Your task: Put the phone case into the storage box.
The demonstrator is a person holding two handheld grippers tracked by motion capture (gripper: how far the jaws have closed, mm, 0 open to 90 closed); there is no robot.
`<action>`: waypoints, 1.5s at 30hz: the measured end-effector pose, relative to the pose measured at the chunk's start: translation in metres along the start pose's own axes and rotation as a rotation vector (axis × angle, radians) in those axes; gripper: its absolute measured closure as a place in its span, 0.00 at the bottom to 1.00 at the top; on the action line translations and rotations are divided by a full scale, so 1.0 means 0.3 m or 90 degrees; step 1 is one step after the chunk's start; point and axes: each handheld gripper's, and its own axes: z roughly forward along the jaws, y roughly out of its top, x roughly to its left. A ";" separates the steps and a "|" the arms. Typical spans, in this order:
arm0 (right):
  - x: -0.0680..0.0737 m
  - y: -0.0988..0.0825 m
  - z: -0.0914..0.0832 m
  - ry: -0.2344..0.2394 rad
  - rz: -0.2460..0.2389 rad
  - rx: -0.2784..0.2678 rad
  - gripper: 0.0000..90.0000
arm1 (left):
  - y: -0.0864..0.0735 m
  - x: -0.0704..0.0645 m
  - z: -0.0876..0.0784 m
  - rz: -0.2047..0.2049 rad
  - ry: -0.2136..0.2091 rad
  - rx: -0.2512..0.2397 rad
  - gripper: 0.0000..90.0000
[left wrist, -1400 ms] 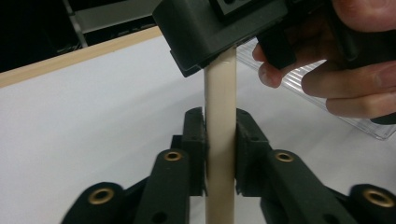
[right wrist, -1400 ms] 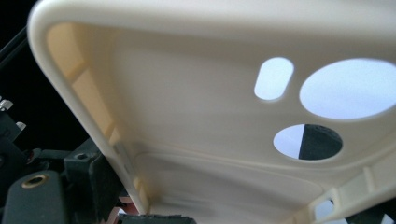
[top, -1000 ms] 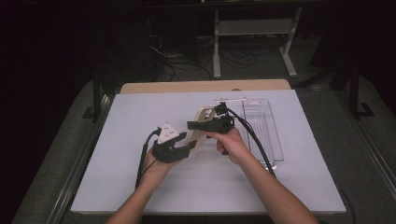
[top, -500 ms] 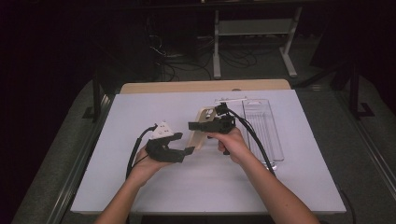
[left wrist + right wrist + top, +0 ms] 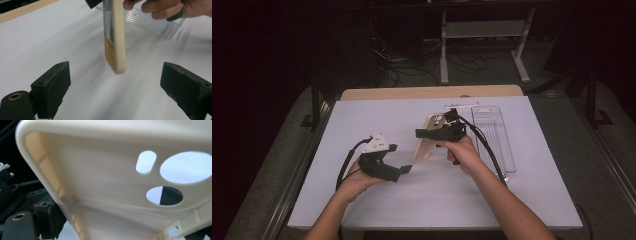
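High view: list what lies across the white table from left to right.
Left gripper → cream phone case → right gripper gripping it → clear plastic tray.

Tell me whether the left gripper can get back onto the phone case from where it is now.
Probably yes. The left gripper has just been opening; its jaws stand wide with nothing between them, and the phone case, held up by the right gripper, hangs straight ahead with bare table between.
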 end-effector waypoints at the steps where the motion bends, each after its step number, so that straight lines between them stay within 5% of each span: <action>1: 0.000 0.000 0.000 0.000 0.002 0.000 0.12 | -0.008 0.003 -0.004 0.003 0.001 0.003 0.09; 17: 0.000 0.000 -0.002 -0.007 -0.011 -0.003 0.12 | -0.112 0.025 -0.071 0.009 0.011 0.033 0.00; 22: -0.002 0.000 -0.001 -0.009 -0.012 0.000 0.12 | -0.144 0.030 -0.084 0.001 0.015 0.024 0.00; 24: -0.002 0.000 -0.002 -0.009 -0.013 0.000 0.12 | -0.160 0.037 -0.090 0.017 0.017 0.027 0.00; 31: 0.005 0.002 -0.008 -0.014 -0.020 -0.004 0.12 | -0.206 0.045 -0.100 -0.004 0.006 0.014 0.00; 45: 0.010 0.012 -0.022 -0.021 -0.029 -0.004 0.13 | -0.205 0.050 -0.106 -0.004 0.034 -0.005 0.00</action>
